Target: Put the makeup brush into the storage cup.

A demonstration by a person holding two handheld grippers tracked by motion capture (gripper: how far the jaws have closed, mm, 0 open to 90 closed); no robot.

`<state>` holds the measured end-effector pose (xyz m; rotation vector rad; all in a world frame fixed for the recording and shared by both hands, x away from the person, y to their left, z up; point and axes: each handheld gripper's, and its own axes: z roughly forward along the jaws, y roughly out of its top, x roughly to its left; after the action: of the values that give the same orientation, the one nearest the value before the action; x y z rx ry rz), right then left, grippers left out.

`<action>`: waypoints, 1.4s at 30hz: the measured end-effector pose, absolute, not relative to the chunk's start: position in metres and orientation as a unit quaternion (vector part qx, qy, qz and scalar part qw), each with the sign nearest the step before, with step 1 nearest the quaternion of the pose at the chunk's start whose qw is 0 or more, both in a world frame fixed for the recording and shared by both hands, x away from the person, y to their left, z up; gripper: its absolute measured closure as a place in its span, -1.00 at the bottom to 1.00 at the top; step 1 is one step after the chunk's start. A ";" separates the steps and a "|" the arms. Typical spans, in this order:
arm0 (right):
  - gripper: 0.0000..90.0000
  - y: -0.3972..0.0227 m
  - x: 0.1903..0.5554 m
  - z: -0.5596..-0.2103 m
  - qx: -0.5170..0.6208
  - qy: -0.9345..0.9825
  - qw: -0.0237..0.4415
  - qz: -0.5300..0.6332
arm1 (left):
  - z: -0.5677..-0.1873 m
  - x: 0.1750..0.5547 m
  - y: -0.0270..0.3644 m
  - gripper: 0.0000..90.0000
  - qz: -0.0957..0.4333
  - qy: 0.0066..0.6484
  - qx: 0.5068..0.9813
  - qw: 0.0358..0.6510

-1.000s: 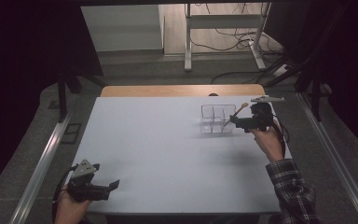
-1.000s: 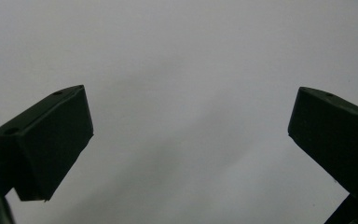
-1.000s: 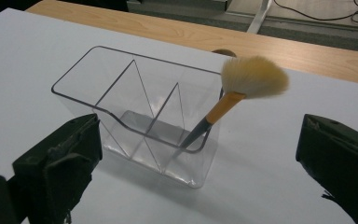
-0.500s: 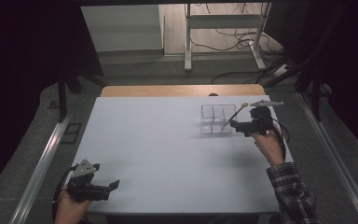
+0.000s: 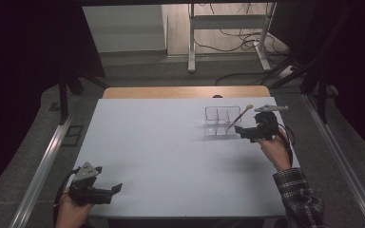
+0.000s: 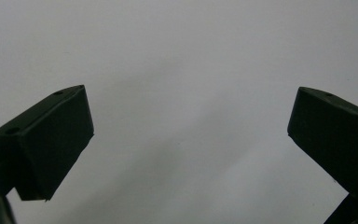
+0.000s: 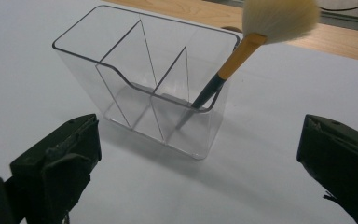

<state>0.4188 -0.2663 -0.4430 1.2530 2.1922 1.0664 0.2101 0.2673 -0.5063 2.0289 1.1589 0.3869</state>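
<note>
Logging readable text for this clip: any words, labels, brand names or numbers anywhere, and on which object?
None can be read.
Clear organizer: bare walls and dividers, no label or marking.
Makeup brush: its orange and dark handle shows no print.
White table: blank.
Left tongs and right tongs: plain black jaws, both open, no lettering.

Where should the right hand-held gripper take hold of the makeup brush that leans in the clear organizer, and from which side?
Grip the brush on its orange ferrule, just under the white bristles. This part sticks out above the rim of the clear organizer and leans over its corner, so it is free. Come from above with the right hand-held gripper, jaws across the shaft. The dark handle lower down sits behind the wall.
</note>
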 end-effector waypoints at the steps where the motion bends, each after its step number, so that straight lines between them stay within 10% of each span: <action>1: -1.00 -0.266 0.418 -0.443 0.448 0.784 0.199 0.381 | -0.506 0.210 0.267 -0.99 0.151 0.453 0.794 0.377; 42: -1.00 -0.263 0.383 -0.451 0.431 0.807 0.185 0.359 | -0.506 0.210 0.267 -0.99 0.148 0.449 0.795 0.380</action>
<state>0.3828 -0.2627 -0.4507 1.2135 2.2749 1.0130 0.2098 0.2674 -0.5064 2.0301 1.1456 0.3774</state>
